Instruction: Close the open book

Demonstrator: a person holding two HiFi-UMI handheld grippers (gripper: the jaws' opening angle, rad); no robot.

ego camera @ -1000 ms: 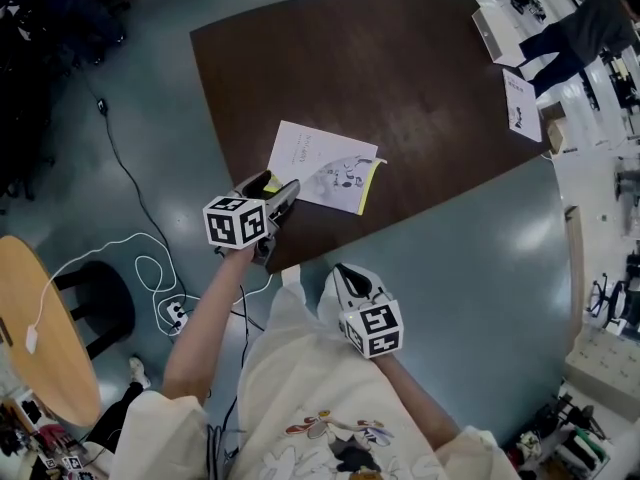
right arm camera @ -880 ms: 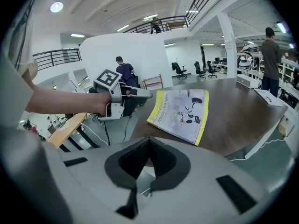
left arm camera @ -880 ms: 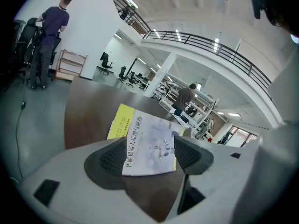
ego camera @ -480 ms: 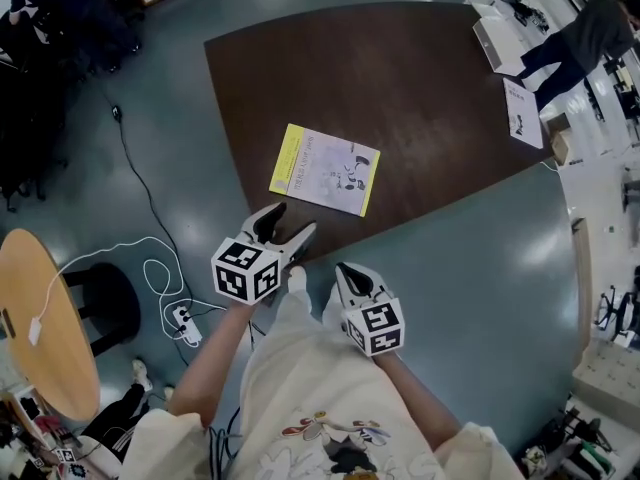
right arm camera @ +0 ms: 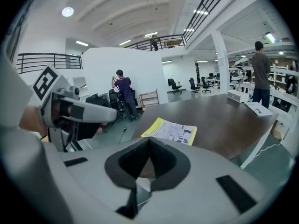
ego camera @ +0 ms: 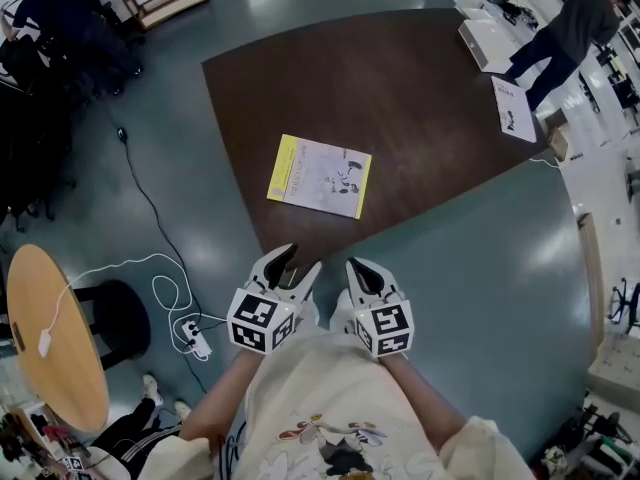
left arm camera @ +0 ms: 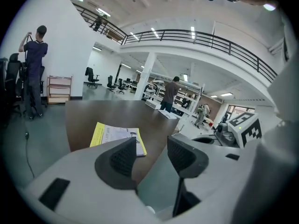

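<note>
Left hand-held gripper (ego camera: 299, 261) closing, empty; right (ego camera: 360, 268) shut.

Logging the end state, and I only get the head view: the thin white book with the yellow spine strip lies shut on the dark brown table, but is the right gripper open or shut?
Observer: Right gripper view: the right gripper is shut, jaws together, nothing between.
Operator: And the left?
Observer: Left gripper view: the left gripper is open and closing, nothing between its jaws; the book lies beyond them.
</note>
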